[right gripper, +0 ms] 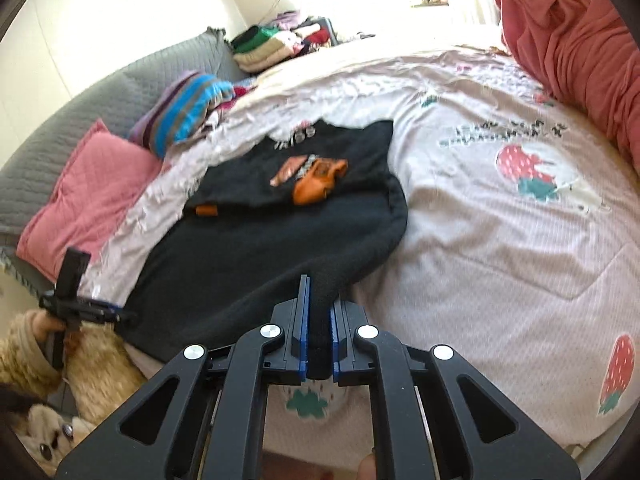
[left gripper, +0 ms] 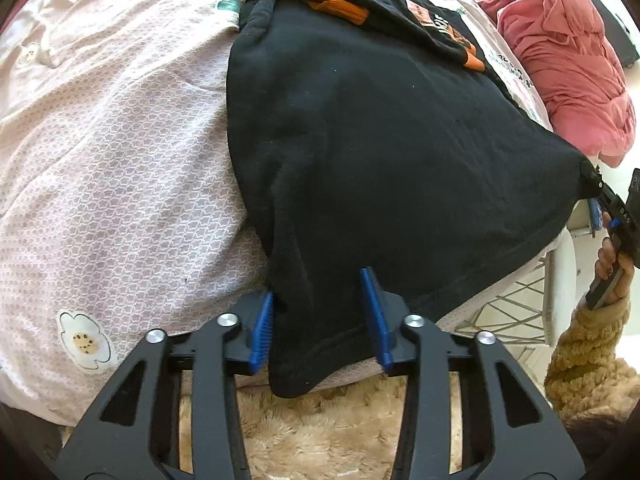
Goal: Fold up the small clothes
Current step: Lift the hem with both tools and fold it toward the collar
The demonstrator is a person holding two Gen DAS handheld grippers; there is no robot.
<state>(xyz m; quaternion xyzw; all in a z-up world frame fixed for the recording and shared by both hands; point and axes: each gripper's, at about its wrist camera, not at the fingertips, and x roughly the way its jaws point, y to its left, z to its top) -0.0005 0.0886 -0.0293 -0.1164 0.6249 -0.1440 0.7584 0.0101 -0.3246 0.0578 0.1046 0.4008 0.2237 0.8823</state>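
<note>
A black garment (left gripper: 360, 128) with orange print lies spread on the pink bedsheet (left gripper: 112, 140); it also shows in the right wrist view (right gripper: 256, 240). My left gripper (left gripper: 320, 320) is open, its blue pads on either side of the garment's near corner, which hangs between them over the bed edge. My right gripper (right gripper: 319, 336) is shut on the garment's other near corner and pulls it taut. It shows at the right edge of the left wrist view (left gripper: 596, 196). The left gripper shows at the far left of the right wrist view (right gripper: 120, 314).
A red blanket heap (left gripper: 568, 64) lies at the back right of the bed. A pink pillow (right gripper: 88, 196), striped clothes (right gripper: 188, 108) and a grey quilted headboard (right gripper: 100, 92) stand along the far side. A fluffy beige rug (left gripper: 320, 432) lies below the bed edge.
</note>
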